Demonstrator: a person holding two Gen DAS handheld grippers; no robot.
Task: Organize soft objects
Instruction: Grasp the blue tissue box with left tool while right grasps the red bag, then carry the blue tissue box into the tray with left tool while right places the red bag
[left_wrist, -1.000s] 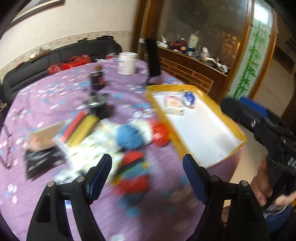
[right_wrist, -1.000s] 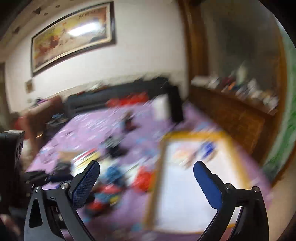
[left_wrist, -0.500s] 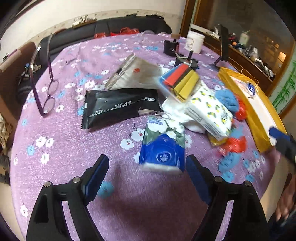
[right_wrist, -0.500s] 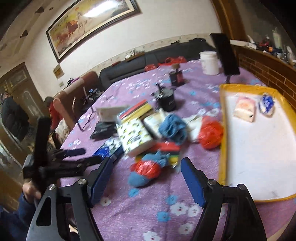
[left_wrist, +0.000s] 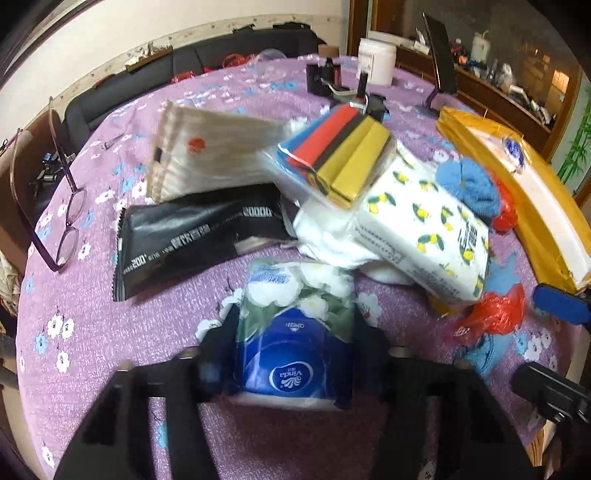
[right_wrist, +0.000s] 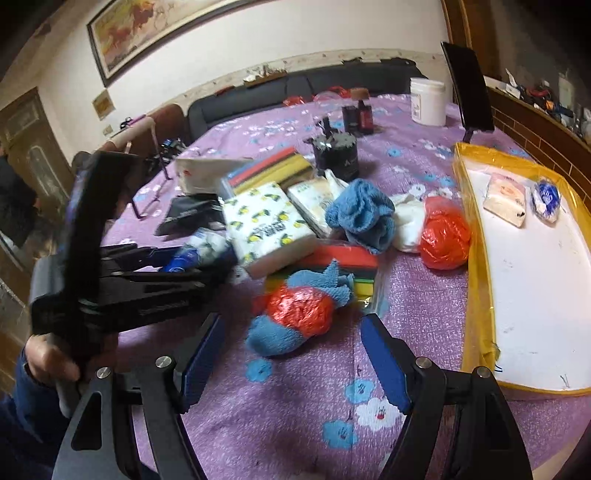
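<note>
- The right gripper (right_wrist: 288, 354) is seen at six o'clock, its blue-padded jaws standing apart with nothing between them, above the purple flowered tablecloth (right_wrist: 280, 424).
- Just beyond the jaws, a blue cloth bundle with red plastic (right_wrist: 295, 317) is laid on the cloth.
- At nine o'clock the left gripper (right_wrist: 207, 254) is held by a hand (right_wrist: 48, 354); its jaws are closing on a blue tissue pack (right_wrist: 195, 251).
- A lemon-print tissue pack (right_wrist: 266, 225) is found near centre.
- At three o'clock a yellow-rimmed white tray (right_wrist: 476, 295) is seen.
</note>
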